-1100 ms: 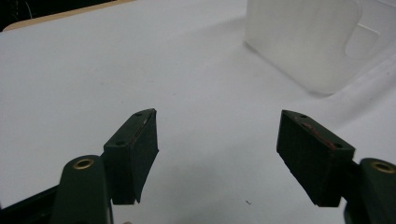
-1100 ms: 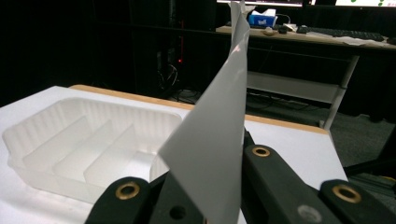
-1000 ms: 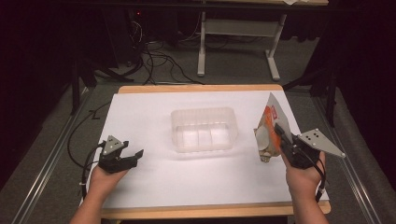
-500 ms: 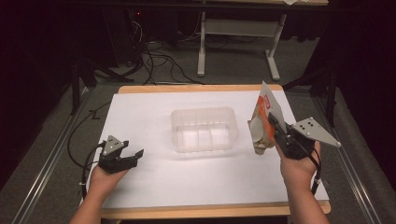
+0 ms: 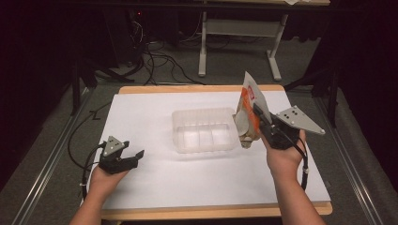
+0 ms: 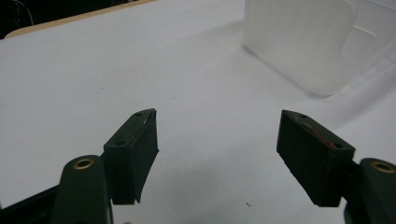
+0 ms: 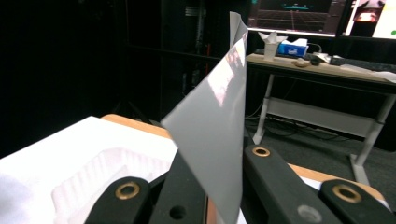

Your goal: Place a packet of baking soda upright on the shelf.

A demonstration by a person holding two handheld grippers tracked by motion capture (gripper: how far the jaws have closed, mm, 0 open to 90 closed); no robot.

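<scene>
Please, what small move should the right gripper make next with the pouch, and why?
Probably carry the orange pouch a little further left, over the clear plastic container. The right gripper is shut on the pouch, which hangs beside the container's right rim, not yet above it. The left gripper rests open, apart.

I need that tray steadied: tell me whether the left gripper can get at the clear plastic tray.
Probably yes: the left gripper is open, and only bare white table cover lies between it and the clear plastic tray.
</scene>
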